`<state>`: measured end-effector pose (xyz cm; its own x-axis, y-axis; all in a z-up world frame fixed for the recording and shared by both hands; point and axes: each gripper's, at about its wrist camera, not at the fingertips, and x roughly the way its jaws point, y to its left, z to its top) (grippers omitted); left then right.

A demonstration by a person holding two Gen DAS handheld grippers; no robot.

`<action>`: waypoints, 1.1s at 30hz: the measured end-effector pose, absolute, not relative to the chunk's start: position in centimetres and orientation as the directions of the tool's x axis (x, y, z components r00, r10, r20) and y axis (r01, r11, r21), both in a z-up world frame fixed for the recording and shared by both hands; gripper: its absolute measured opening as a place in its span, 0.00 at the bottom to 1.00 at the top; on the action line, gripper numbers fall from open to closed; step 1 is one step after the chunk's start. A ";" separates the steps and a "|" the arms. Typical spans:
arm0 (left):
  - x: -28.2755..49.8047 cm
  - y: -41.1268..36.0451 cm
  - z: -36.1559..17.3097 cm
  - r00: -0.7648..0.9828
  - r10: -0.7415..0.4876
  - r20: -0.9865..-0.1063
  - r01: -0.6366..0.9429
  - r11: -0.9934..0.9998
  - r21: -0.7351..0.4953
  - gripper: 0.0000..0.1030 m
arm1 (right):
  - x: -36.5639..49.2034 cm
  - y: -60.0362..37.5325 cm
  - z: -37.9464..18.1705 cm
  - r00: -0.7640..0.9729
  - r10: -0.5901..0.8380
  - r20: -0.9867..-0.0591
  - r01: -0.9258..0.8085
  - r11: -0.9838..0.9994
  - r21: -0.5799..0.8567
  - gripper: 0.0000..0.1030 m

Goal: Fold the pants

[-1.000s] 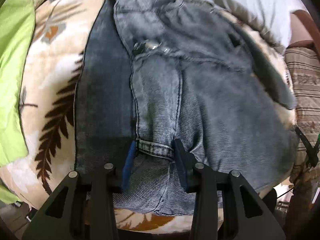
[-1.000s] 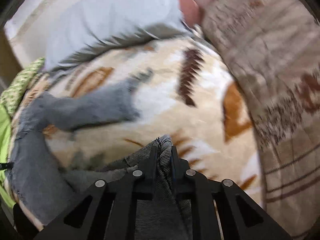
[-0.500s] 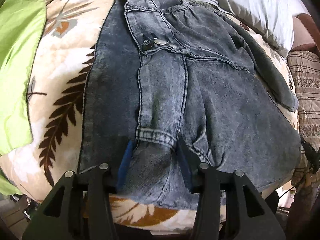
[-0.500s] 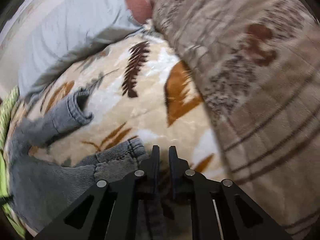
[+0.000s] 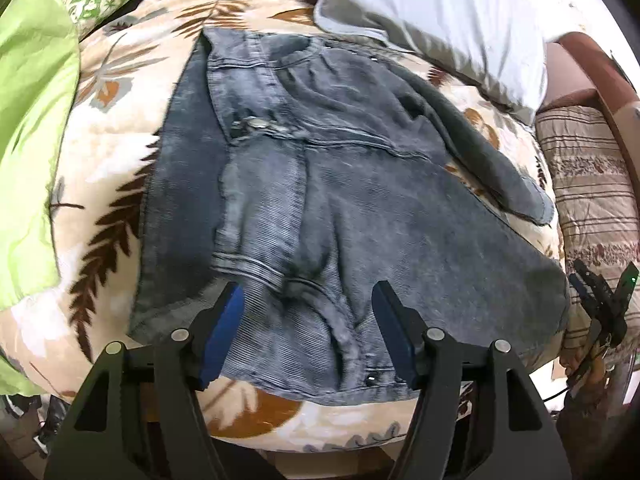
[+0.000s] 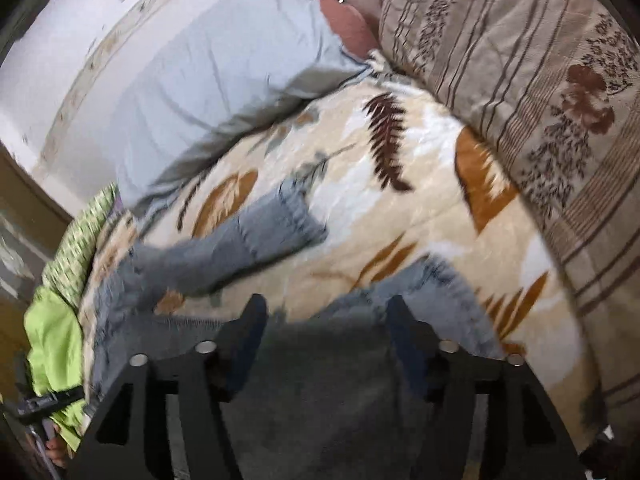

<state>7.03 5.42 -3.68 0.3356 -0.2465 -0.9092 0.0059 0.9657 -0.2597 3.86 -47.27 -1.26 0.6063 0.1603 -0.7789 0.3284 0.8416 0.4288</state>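
Your left gripper (image 5: pixel 306 330): jaws wide apart, holding nothing, over the near hem | your right gripper (image 6: pixel 324 344): also spread, empty, above grey cloth | pants (image 5: pixel 320 200): folded on the leaf blanket (image 5: pixel 104 184), one leg toward the far right

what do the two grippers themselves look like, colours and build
The left gripper and the right gripper match: matte black angular frames with triangular cut-outs, round silver pivot bolts, and two flat fingers lined with dark blue pads. No cables, markings or sleeves are visible.
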 end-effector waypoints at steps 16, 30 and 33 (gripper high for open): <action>4.3 4.2 -3.2 0.412 -0.193 -0.890 0.049 0.980 -0.190 0.68 | 2.3 -47.5 0.3 0.535 -0.052 -0.843 0.412 0.887 0.207 0.84; 3.1 2.8 -2.5 0.419 -0.169 -0.892 0.080 0.986 -0.149 0.68 | -1.3 -42.1 5.5 0.624 -0.222 -0.749 0.339 0.941 0.003 0.98; 3.1 1.8 -2.1 0.423 -0.173 -0.890 0.105 0.984 -0.142 0.68 | -1.5 -41.4 6.0 0.644 -0.231 -0.730 0.327 0.945 -0.010 0.98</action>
